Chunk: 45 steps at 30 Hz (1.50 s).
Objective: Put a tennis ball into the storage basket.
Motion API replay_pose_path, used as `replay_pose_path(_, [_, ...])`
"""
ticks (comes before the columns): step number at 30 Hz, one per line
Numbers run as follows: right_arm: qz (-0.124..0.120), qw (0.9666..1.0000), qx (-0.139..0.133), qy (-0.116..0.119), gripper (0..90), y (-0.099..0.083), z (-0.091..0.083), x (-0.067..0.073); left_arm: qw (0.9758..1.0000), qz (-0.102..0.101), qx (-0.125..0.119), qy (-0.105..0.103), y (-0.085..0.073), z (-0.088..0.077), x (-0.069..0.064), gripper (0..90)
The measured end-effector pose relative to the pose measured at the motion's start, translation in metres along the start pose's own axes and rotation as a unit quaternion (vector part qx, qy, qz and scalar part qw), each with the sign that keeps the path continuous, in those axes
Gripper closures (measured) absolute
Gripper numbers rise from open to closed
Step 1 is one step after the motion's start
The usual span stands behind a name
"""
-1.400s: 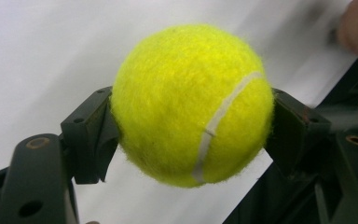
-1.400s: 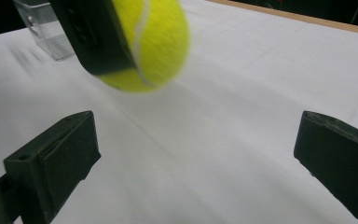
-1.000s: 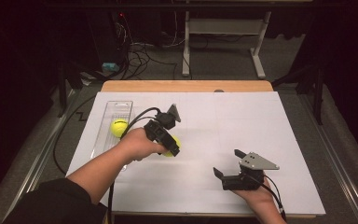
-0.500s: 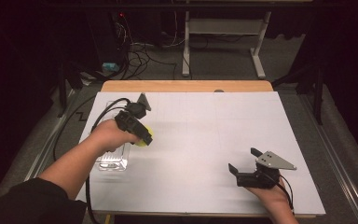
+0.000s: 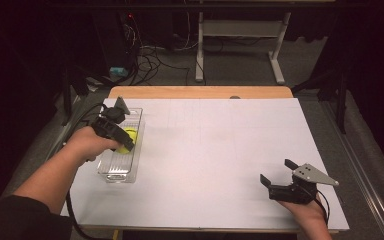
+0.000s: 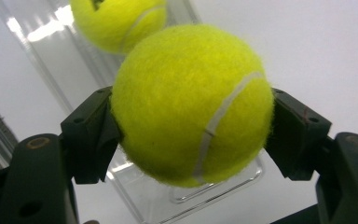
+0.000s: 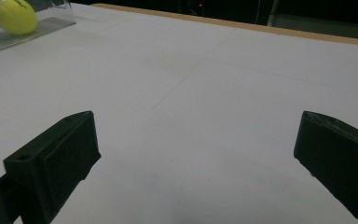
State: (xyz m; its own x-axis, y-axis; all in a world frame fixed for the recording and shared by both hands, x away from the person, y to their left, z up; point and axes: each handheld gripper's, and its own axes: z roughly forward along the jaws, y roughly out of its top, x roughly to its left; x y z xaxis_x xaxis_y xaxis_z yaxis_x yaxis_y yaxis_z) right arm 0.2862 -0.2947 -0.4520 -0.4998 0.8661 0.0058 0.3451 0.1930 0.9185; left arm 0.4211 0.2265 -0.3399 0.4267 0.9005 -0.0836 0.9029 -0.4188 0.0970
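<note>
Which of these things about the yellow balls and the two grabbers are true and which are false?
1. The left gripper squeezes a tennis ball. True.
2. The right gripper holds a ball too. False: its jaws stand open with nothing between them.
3. Another ball lies in the clear tray. True.
4. The tray sits by the right gripper. False: it is on the table's left side, under the left gripper.

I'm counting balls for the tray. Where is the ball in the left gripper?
The held tennis ball sits clamped in the left gripper, over the clear tray at the table's left side.
</note>
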Motion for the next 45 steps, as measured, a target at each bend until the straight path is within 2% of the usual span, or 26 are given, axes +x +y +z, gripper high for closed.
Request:
replay_pose_path(6, [-0.001, 1.0, 0.003, 0.0, 0.0, -0.001, 0.0, 0.0, 0.9999, -0.002, 0.009, 0.004, -0.004, 0.005, 0.005, 26.4])
replay_pose_path(19, [-0.004, 1.0, 0.007, 0.004, 0.0, -0.003, 0.002, 0.001, 0.9994, -0.01, 0.033, 0.005, -0.007, 0.039, 0.009, 26.3])
replay_pose_path(24, [-0.006, 0.9999, 0.01, 0.004, 0.0, -0.004, 0.003, 0.003, 0.9992, -0.009, 0.038, 0.006, -0.007, 0.046, 0.009, 26.2])
replay_pose_path(32, [-0.005, 0.9999, 0.011, 0.006, 0.0, -0.004, 0.003, 0.004, 0.9995, -0.013, 0.028, 0.008, -0.009, 0.041, 0.01, 25.5])
replay_pose_path(34, [-0.005, 0.9999, 0.011, 0.005, 0.0, -0.004, 0.003, 0.004, 0.9998, -0.011, 0.017, 0.0, -0.008, 0.034, 0.01, 16.5])
replay_pose_path(36, [-0.005, 0.9999, 0.011, 0.006, 0.0, -0.004, 0.003, 0.004, 0.9999, -0.012, -0.002, 0.001, -0.008, 0.025, 0.009, 7.3])
replay_pose_path(38, [-0.005, 0.9999, 0.011, 0.006, 0.0, -0.003, 0.003, 0.004, 0.9999, -0.012, -0.011, -0.004, -0.008, 0.018, 0.008, 3.1])
replay_pose_path(45, [-0.006, 0.9999, 0.011, 0.006, 0.0, -0.003, 0.003, 0.004, 0.9999, 0.016, -0.006, -0.003, -0.001, 0.015, -0.014, 0.5])
